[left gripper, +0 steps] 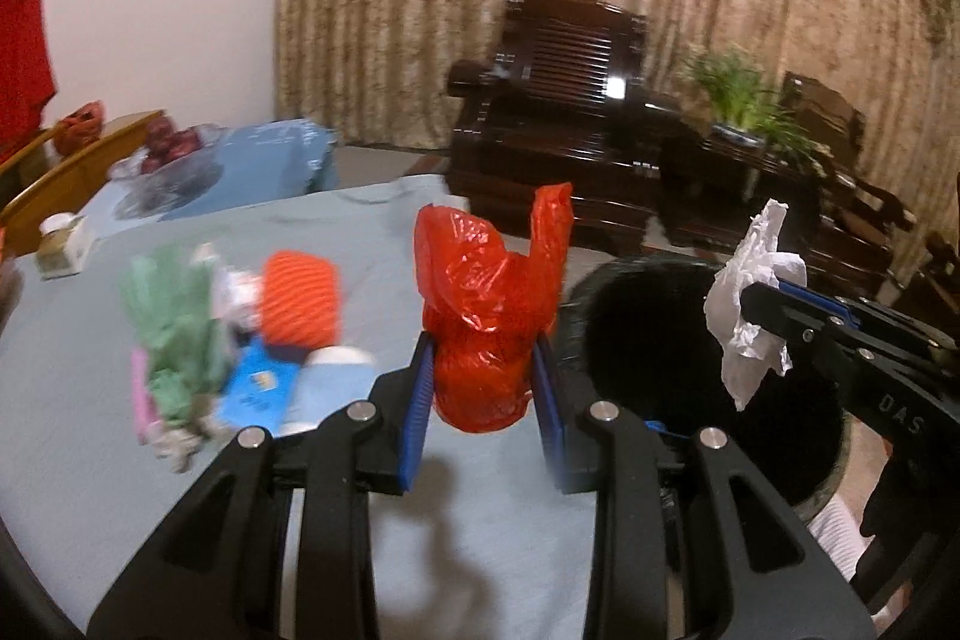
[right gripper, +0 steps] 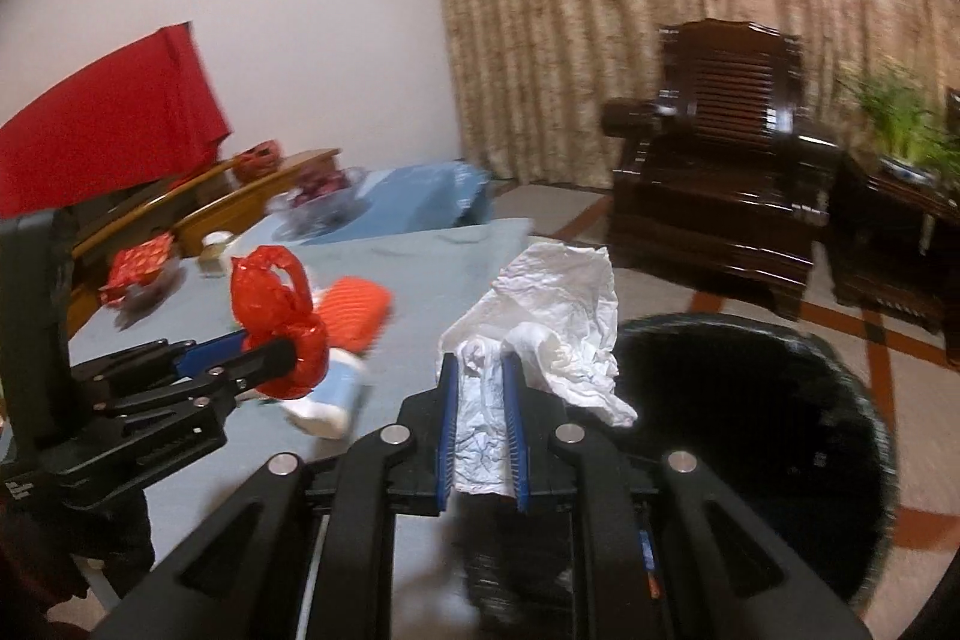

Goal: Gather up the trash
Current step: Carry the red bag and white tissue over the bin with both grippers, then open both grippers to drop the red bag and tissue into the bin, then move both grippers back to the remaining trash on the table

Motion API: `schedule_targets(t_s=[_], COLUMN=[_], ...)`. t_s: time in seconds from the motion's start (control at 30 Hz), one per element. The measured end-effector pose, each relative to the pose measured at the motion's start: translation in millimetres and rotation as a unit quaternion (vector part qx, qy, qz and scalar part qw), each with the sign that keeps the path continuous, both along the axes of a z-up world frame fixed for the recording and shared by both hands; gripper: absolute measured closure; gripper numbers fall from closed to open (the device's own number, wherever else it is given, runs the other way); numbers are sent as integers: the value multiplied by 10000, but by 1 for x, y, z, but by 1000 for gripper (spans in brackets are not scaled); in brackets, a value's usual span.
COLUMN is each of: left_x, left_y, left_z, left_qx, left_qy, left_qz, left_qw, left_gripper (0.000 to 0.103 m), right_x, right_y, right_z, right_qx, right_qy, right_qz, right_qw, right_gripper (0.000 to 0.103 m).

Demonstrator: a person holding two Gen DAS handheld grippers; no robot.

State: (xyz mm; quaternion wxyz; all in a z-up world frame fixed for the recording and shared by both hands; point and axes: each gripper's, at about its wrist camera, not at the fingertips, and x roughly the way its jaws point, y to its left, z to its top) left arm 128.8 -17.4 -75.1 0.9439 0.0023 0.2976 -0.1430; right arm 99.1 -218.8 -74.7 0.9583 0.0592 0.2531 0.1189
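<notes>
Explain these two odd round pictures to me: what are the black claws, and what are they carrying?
No robot here: a person holds a two-fingered gripper in each hand, each with a camera looking along its fingers. In the left camera's picture, the left gripper clamps a red plastic bag. In the right camera's picture, the right gripper clamps crumpled white paper. More litter lies blurred on the blue-covered table. Beside it stands a black bin.

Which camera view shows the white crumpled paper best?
The right wrist view shows it best: the white crumpled paper sits centred and large, clamped in the right claw, with its folds clear. In the left wrist view the same paper is smaller, at the right side, held above the black bin.
</notes>
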Motion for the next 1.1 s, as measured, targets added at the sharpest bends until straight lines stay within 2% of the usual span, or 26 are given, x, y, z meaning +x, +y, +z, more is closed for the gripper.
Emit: schedule_targets(t_s=[0.17, 0.4, 0.5, 0.57, 0.6, 0.63, 0.67, 0.7, 0.73, 0.77, 0.87, 0.97, 1.1], left_x=[13, 29, 35, 39, 40, 40, 41, 42, 43, 43, 43, 38, 29], left_y=[-50, -106, -125, -134, -136, -137, -138, -140, -139, -137, -127, -108, -79], left_z=[-4, -17, -24, -29, -31, -32, -32, -32, -33, -33, -32, -26, -16], left_qx=[9, 55, 27, -32, -63, -48, -48, -64, -70, -68, -64, -37, 32], left_qy=[1, 120, 233, 346, 371, 365, 358, 351, 343, 324, 296, 191, 74], left_qz=[-400, -864, -1079, -1205, -1237, -1226, -1241, -1262, -1253, -1232, -1148, -982, -708], left_qw=[9992, 9962, 9939, 9921, 9916, 9918, 9916, 9914, 9915, 9918, 9929, 9950, 9975], left_gripper=[73, 73, 65, 43, 40, 36, 34, 32, 27, 25, 20, 15, 12], right_x=[0, 9, 11, 12, 11, 11, 9, 7, 6, 4, 0, -4, -3], right_y=[-41, -77, -89, -97, -101, -104, -104, -107, -108, -108, -109, -105, -91], right_z=[-8, -22, -28, -33, -35, -37, -37, -39, -39, -40, -39, -34, -24], right_qx=[-124, -270, -326, -336, -348, -366, -377, -377, -377, -386, -416, -364, -296], right_qy=[106, 291, 387, 459, 491, 505, 511, 527, 526, 510, 475, 392, 299], right_qz=[-417, -799, -941, -1058, -1126, -1192, -1238, -1304, -1362, -1426, -1557, -1567, -1440], right_qw=[9990, 9960, 9943, 9928, 9918, 9909, 9903, 9893, 9886, 9877, 9858, 9862, 9887], right_gripper=[88, 88, 83, 75, 74, 68, 55, 47, 35, 27, 13, 7, 6])
